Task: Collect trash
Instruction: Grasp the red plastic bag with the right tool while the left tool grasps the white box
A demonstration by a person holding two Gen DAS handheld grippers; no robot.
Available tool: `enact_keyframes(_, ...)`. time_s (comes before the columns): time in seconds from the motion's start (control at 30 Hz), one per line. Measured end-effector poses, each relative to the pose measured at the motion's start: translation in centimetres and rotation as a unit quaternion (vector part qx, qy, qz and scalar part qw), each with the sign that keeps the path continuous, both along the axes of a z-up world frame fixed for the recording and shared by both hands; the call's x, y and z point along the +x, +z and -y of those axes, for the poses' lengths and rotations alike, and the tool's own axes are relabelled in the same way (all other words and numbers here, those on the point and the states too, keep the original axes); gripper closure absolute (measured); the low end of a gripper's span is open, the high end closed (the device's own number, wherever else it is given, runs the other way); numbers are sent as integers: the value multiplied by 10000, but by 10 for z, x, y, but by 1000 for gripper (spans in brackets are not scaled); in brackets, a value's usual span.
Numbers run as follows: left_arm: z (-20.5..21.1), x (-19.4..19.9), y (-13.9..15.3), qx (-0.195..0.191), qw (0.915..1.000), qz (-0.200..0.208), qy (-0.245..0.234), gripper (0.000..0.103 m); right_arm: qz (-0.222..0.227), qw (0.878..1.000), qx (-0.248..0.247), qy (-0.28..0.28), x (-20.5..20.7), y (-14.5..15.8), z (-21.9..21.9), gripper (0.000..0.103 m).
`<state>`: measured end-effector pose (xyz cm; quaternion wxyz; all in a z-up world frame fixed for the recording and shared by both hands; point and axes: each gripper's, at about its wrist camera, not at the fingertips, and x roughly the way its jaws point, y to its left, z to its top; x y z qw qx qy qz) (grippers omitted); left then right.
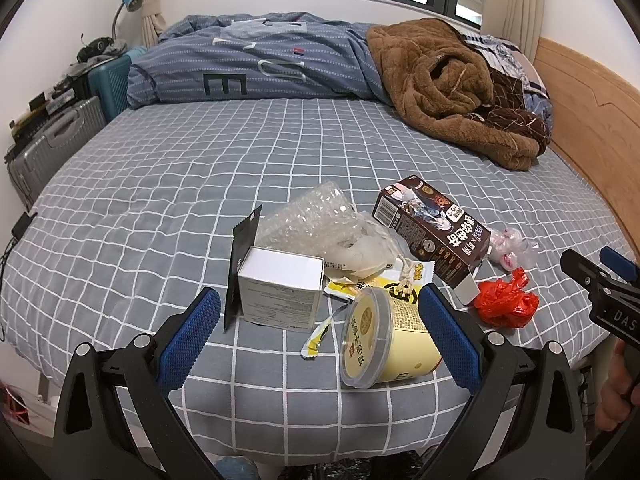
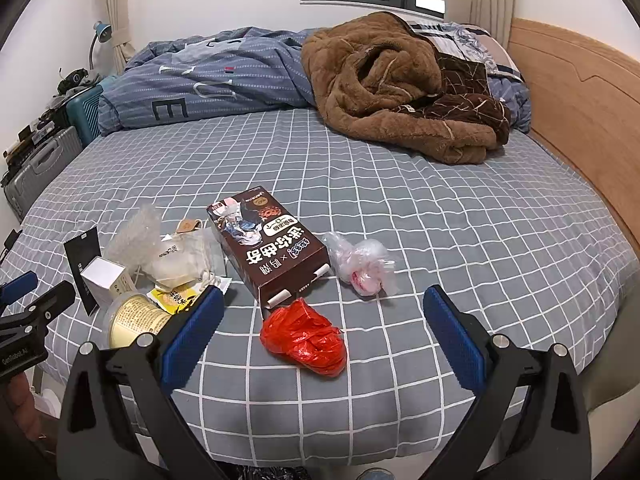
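Note:
Trash lies on the grey checked bed [image 1: 160, 184]. In the left wrist view: a yellow noodle cup [image 1: 384, 340] on its side, a white box [image 1: 280, 292], bubble wrap [image 1: 316, 216], a brown snack box [image 1: 432, 232], a red bag [image 1: 506, 304], a clear bag [image 1: 508, 246]. My left gripper [image 1: 320, 336] is open, with the cup and white box between its fingers. My right gripper [image 2: 324, 332] is open over the red bag [image 2: 306, 338], near the brown box [image 2: 268, 248] and clear bag [image 2: 362, 264].
A brown fleece blanket [image 1: 448, 84] and a blue duvet [image 1: 248, 64] lie at the far side of the bed. A wooden headboard [image 2: 580, 120] runs along the right. Suitcases [image 1: 52, 140] stand at the left. A black flat pouch [image 1: 242, 264] leans by the white box.

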<state>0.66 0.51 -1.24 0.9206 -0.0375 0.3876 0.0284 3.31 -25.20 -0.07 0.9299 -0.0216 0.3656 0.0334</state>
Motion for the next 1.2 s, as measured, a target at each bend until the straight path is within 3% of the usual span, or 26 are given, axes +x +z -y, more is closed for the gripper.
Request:
enact_keyframes(0.2, -8, 4, -4, 44, 10000, -72, 43, 6, -58, 10000, 0, 33, 4, -4, 1, 7)
enact_keyframes(0.77, -41, 53, -54, 295, 9971, -672, 184, 6, -731, 9971, -146, 157, 41, -65, -9, 9)
enact_keyframes(0.9, -48, 58, -60, 59, 9975, -686, 166, 5, -897, 9958, -67, 153, 46, -74, -6, 12)
enact_keyframes(1.2, -41, 61, -60, -78, 9982, -602, -6, 7, -1127, 9934, -27, 214, 53, -90, -10, 21)
